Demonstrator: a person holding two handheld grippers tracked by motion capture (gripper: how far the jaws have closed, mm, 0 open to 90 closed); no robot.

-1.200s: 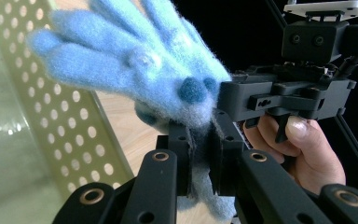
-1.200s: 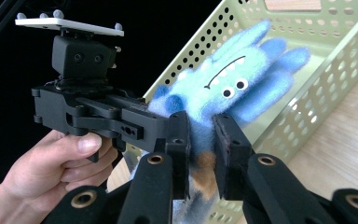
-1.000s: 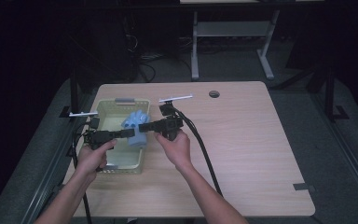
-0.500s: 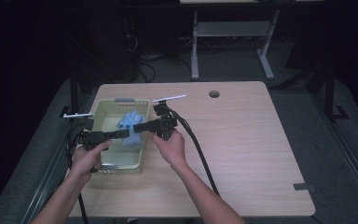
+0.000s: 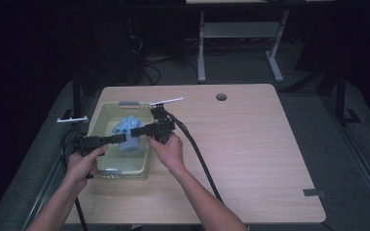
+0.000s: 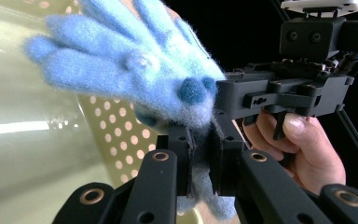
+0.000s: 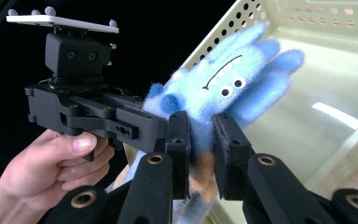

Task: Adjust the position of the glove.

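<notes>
A fuzzy blue plush toy (image 5: 126, 133) with a stitched face and googly eyes hangs over a pale green perforated basket (image 5: 119, 174). My left gripper (image 5: 122, 138) comes from the left and my right gripper (image 5: 135, 131) from the right, and both are shut on the toy's lower part. In the left gripper view the jaws (image 6: 204, 156) pinch the plush (image 6: 135, 70), with the right gripper (image 6: 284, 88) and its hand just beyond. In the right gripper view the jaws (image 7: 200, 147) squeeze the toy (image 7: 223, 84) above the basket (image 7: 335, 70), and the left gripper (image 7: 88, 109) is at the left.
The basket sits at the left side of a light wooden table (image 5: 250, 154), which has a cable hole (image 5: 221, 96) near its far edge. Black cables (image 5: 197, 154) trail from the grippers across the table. A grey metal frame (image 5: 241, 33) stands behind the table in the dark.
Both grippers, still shut on the plush toy, have shifted a little to the left over the basket.
</notes>
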